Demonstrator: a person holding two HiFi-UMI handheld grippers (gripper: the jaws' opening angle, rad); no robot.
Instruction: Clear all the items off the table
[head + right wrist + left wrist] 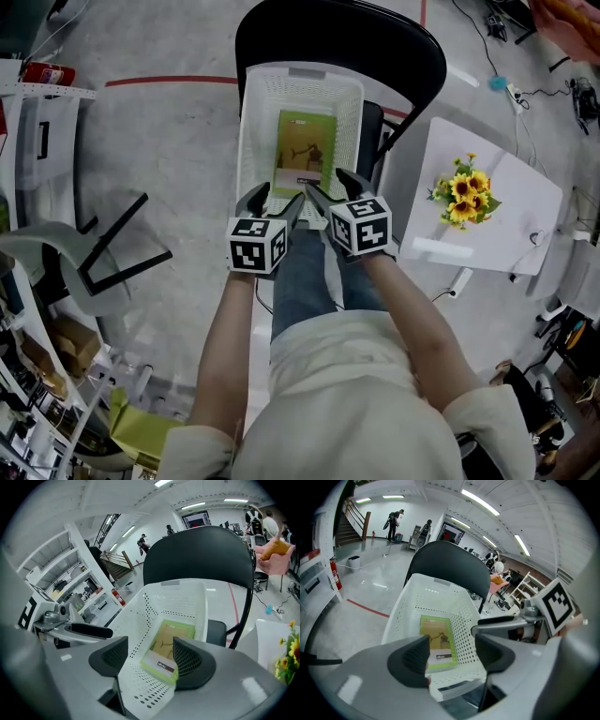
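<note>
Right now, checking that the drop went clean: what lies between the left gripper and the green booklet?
In the left gripper view, only the white basket's near wall and rim separate the left gripper from the green booklet.

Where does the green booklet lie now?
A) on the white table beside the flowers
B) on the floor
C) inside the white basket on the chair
C: the green booklet lies flat on the bottom of the white basket, which stands on the black chair.

By left gripper [279, 195] and right gripper [331, 185], a white basket [251, 122] holds a green book [305, 150]
</note>
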